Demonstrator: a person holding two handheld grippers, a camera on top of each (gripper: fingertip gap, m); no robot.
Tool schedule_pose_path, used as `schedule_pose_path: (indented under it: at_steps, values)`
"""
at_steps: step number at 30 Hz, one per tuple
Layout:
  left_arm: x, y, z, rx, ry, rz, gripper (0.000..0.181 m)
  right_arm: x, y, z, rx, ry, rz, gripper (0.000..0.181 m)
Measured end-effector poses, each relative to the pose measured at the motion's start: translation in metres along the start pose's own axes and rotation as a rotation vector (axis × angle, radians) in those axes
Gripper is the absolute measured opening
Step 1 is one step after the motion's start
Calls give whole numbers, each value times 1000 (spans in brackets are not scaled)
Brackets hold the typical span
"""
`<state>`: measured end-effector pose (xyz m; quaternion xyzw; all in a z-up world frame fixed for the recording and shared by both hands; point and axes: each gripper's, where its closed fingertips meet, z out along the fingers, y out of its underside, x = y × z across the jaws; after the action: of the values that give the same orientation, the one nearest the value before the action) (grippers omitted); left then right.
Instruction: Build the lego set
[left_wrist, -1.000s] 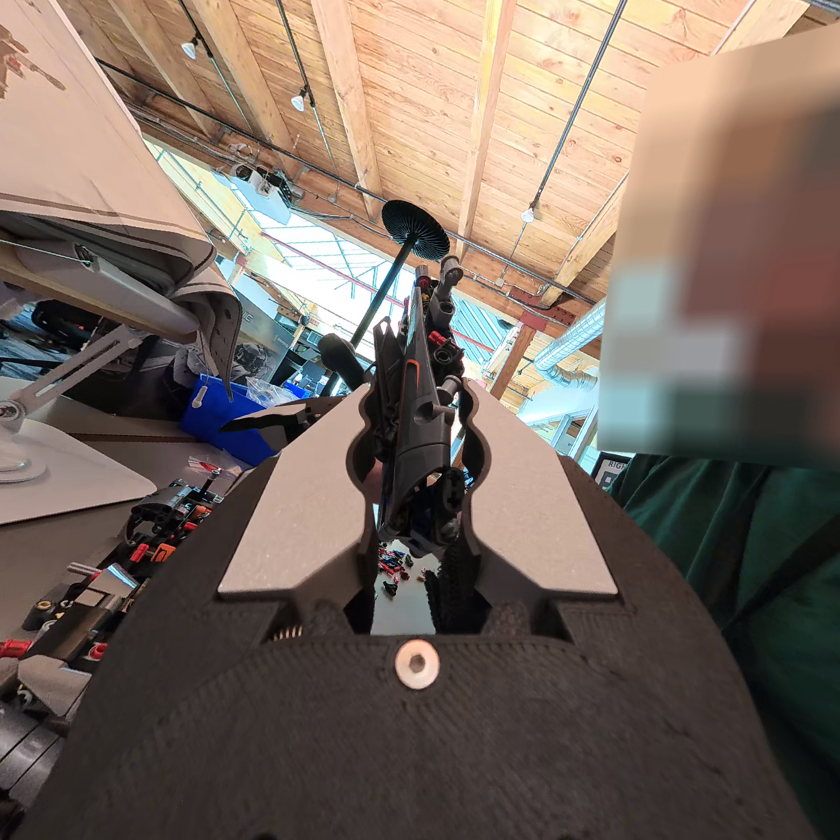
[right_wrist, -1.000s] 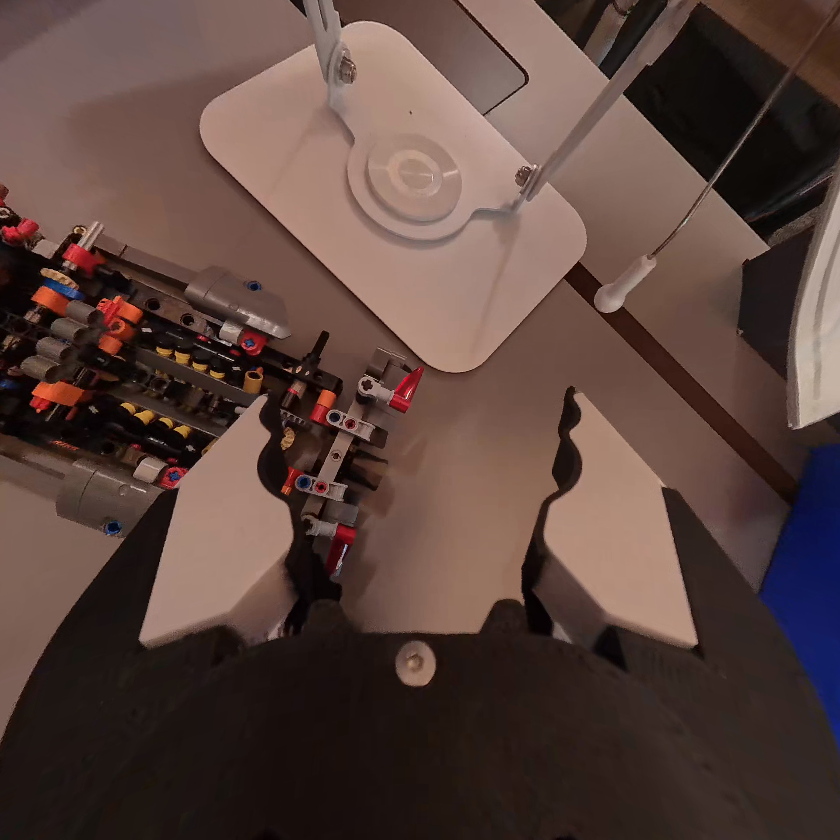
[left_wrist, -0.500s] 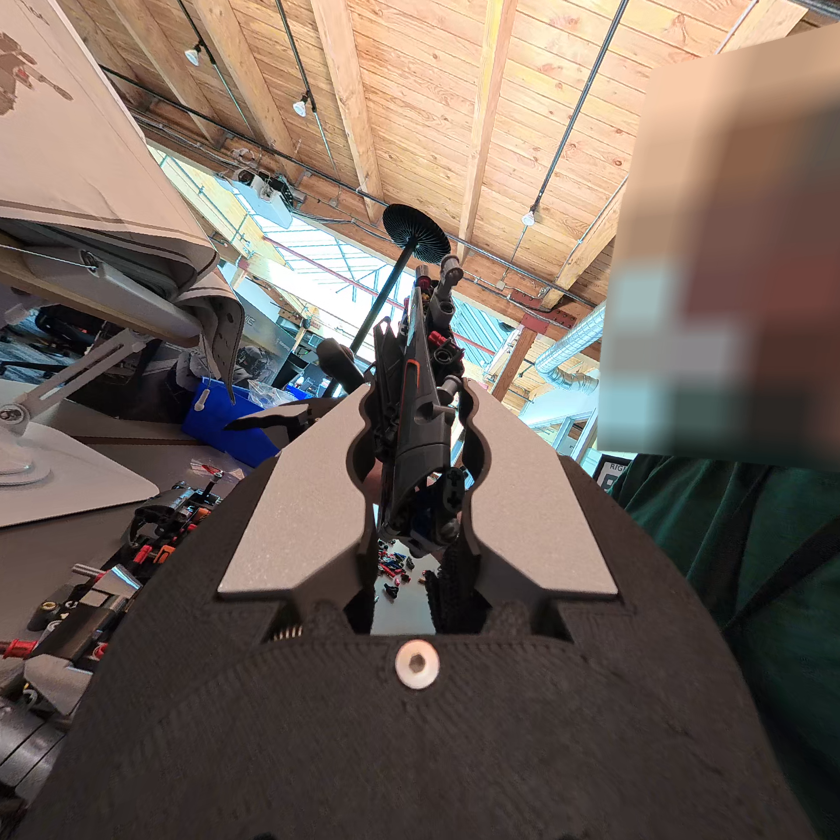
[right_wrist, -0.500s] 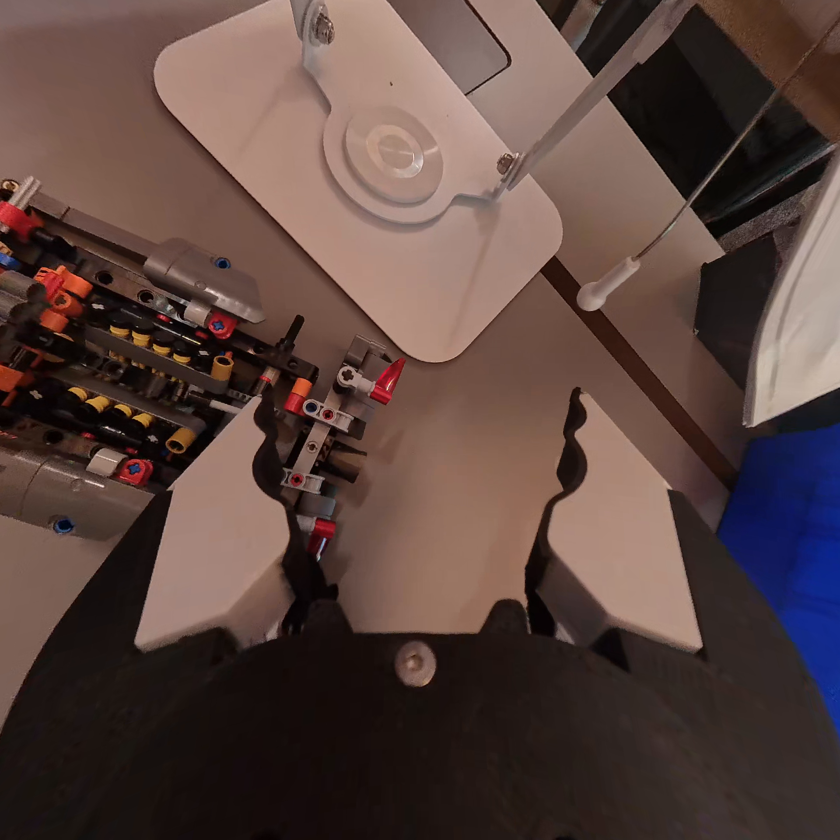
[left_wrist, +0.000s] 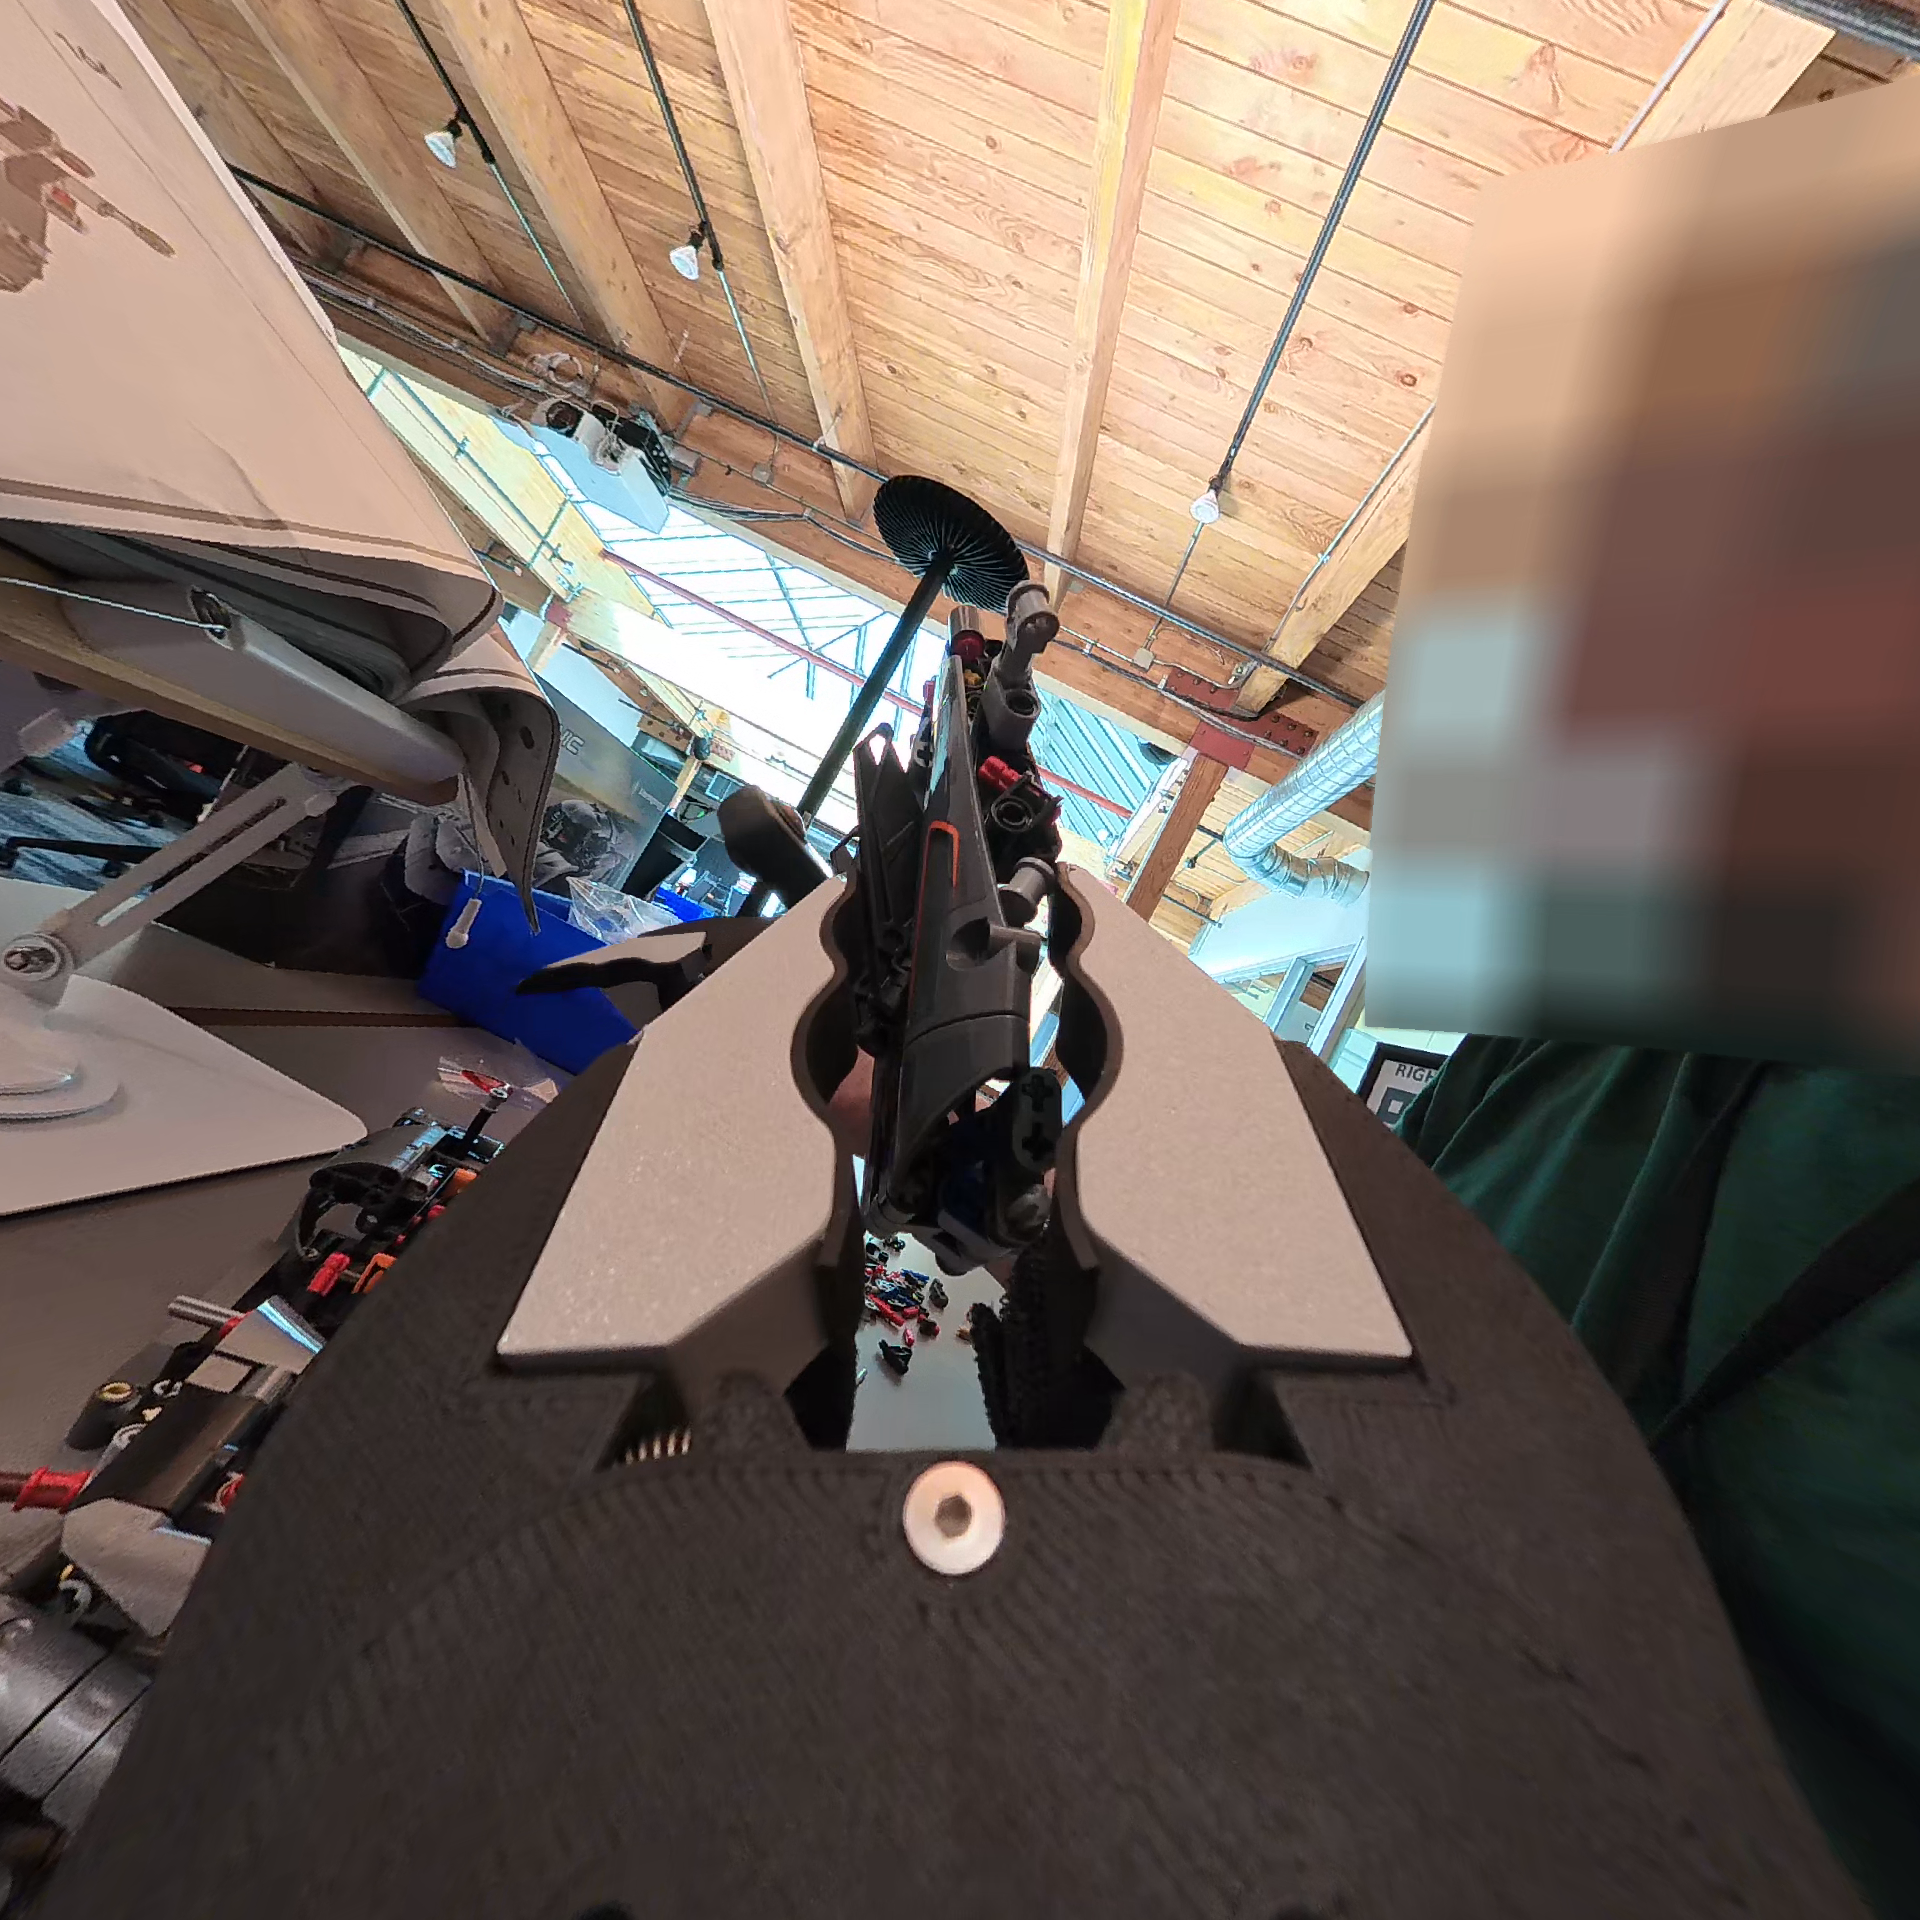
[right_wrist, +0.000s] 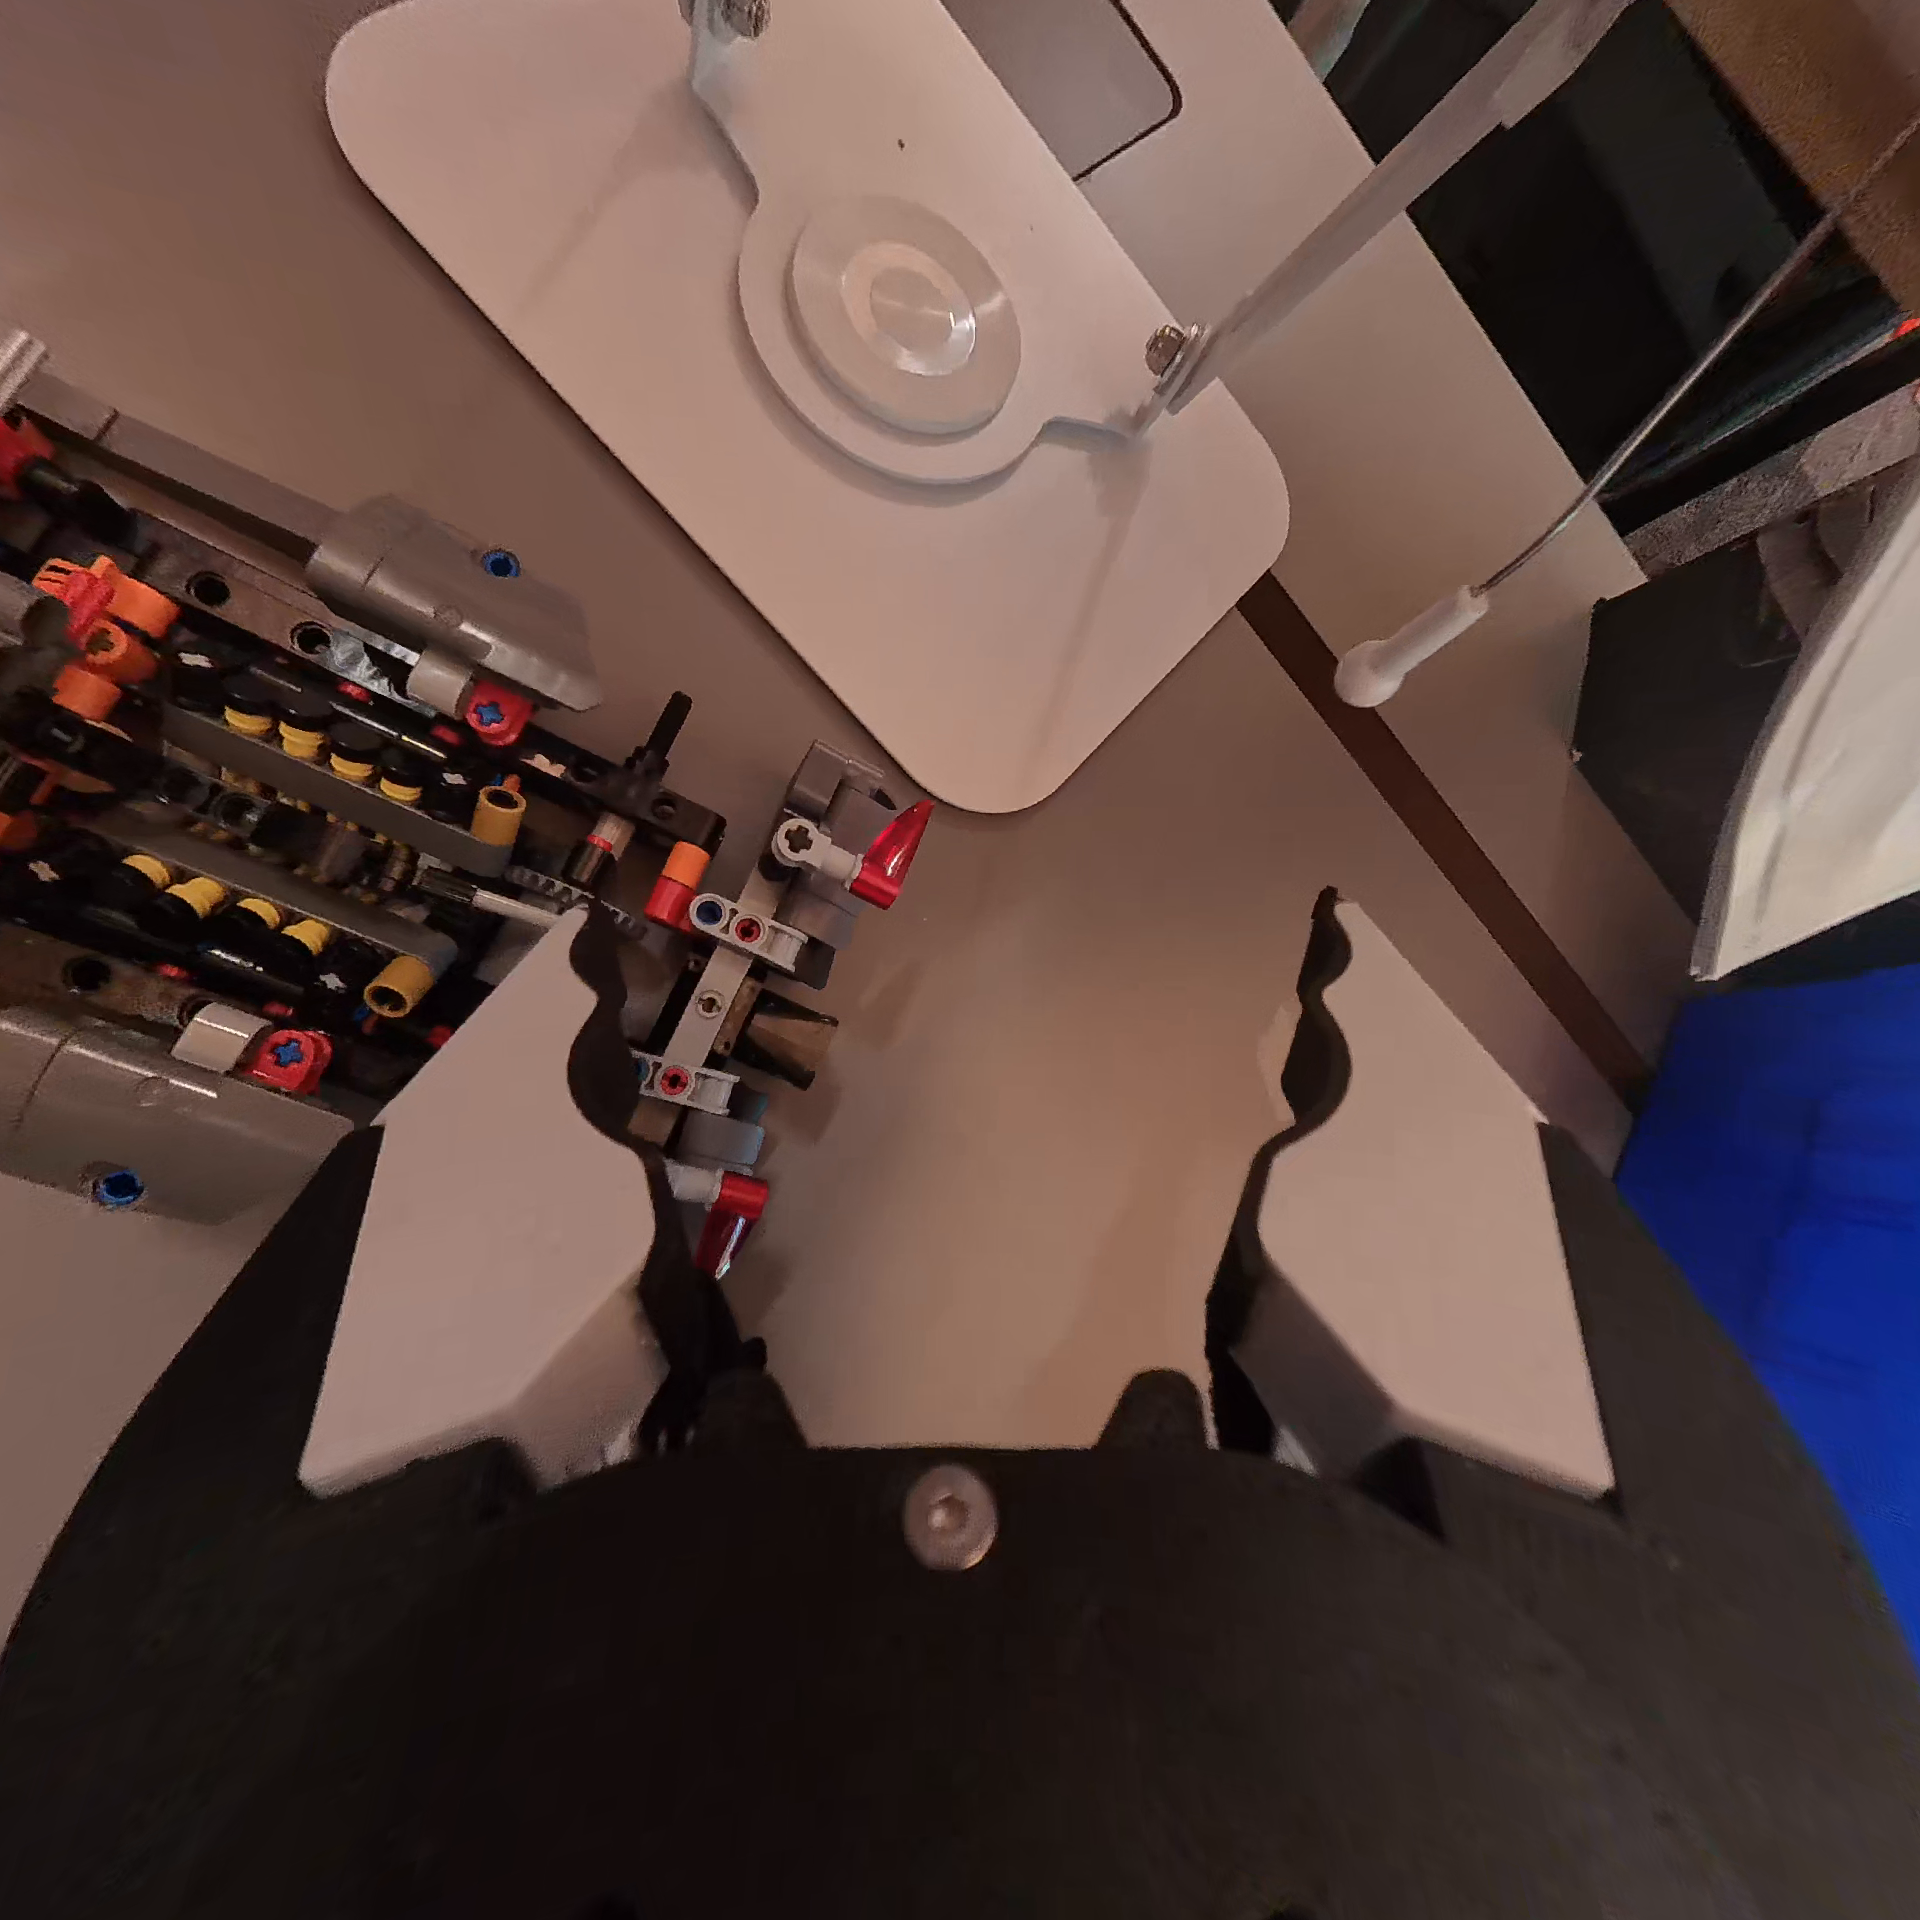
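Lego set, part-built: large chassis (right_wrist: 260, 831) assembled on desk (right_wrist: 1039, 1039), loose pieces (left_wrist: 899, 1309) unfitted; left gripper (left_wrist: 951, 935), jaws clamped on dark panel section (left_wrist: 951, 997) held aloft; right gripper (right_wrist: 956, 1039), jaws wide, empty, above chassis end.

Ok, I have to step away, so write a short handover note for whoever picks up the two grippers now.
Left gripper: shut on a dark sub-assembly, held up off the table and pointing at the ceiling.
Right gripper: open and empty, above the table, its left finger over the end of the chassis.
The chassis lies flat on the table, its end with two red tips beside the white stand base. Loose parts lie on the table below the left gripper.
Done: chassis largely built.
Left: probably joining the sub-assembly to the chassis; where it goes isn't visible.
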<state>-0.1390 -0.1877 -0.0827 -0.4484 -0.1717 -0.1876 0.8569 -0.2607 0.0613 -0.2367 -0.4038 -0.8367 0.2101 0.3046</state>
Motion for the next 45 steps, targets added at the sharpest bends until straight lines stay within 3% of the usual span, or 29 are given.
schedule_pose_path:
  at_steps: [16,24,35,41,45]
  values:
    - [1,-1,0,3,1,2,32,-7,12,12,-81,26,-71,127]
    - [2,-3,-1,9,3,5,33,5,-3,-1,-14,51,-18,128]
    - [4,-4,-2,13,7,7,33,1,3,4,-42,56,-31,130]
    - [0,-2,-3,8,-3,5,32,4,-10,-11,21,83,-23,129]
    - [-5,1,-3,-1,-19,-1,32,-5,-31,-40,178,73,28,127]
